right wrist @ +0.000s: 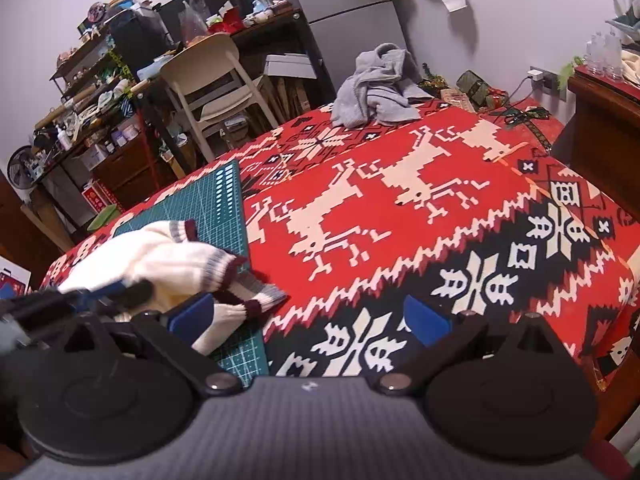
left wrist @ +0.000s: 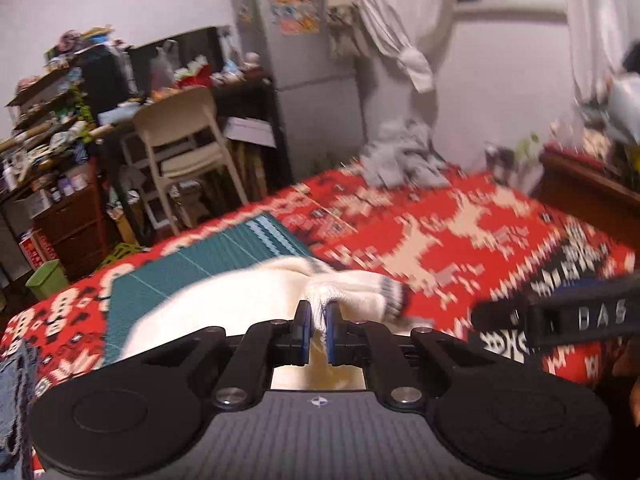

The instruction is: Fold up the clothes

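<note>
A cream knit sweater (left wrist: 248,292) with grey and maroon cuffs lies bunched on a green cutting mat (left wrist: 224,252) at the near left of the table. My left gripper (left wrist: 317,312) is shut on a pinch of its cream fabric, which bulges out between the blue pads. In the right wrist view the sweater (right wrist: 160,256) spreads over the mat (right wrist: 224,200), and one cuff (right wrist: 260,304) rests just ahead of the left blue pad. My right gripper (right wrist: 308,318) stands open above the patterned cloth, holding nothing. The left gripper (right wrist: 80,300) shows blurred at the left edge.
A red, white and black reindeer tablecloth (right wrist: 400,208) covers the table. A crumpled grey garment (right wrist: 376,84) sits at the far edge. Beyond are a cream chair (right wrist: 212,76) and cluttered shelves (right wrist: 88,92); a wooden cabinet (right wrist: 600,120) stands at the right. Denim fabric (left wrist: 12,380) is at the near left.
</note>
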The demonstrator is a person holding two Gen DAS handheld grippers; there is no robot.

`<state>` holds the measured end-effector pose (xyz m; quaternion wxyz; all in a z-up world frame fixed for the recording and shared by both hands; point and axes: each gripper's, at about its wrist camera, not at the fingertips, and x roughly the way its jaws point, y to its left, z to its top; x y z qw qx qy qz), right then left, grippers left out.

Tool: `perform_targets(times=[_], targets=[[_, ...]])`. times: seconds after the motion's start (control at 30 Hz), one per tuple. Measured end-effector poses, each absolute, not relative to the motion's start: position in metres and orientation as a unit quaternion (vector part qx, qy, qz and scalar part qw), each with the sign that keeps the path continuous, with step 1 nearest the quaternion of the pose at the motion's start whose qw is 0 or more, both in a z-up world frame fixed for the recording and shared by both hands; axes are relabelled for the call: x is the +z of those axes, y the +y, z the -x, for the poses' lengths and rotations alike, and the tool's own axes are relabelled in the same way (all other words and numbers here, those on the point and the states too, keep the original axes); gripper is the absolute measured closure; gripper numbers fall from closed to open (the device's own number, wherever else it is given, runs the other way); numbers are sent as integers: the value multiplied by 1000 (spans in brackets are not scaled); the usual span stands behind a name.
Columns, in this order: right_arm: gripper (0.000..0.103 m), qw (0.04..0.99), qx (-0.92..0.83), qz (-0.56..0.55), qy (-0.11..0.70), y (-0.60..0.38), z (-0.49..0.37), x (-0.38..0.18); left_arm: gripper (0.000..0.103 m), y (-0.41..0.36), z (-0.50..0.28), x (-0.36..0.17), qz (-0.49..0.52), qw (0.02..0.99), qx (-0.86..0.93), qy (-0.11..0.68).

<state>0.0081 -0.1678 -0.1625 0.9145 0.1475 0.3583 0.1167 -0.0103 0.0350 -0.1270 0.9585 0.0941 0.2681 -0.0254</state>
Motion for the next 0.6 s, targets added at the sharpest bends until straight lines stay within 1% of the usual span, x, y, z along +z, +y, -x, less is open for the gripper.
perform_targets(times=[0.17, 0.3, 0.53, 0.6], targets=[[1, 913, 129, -147, 357, -157, -5, -158, 96, 78, 29, -99, -59, 970, 31, 234], [1, 914, 135, -139, 357, -145, -2, -152, 96, 116, 42, -91, -36, 971, 83, 223], [1, 911, 157, -124, 360, -120, 3, -145, 96, 182, 59, -104, 72, 954, 140, 254], [1, 911, 161, -116, 361, -111, 3, -145, 96, 195, 64, -107, 82, 951, 155, 256]])
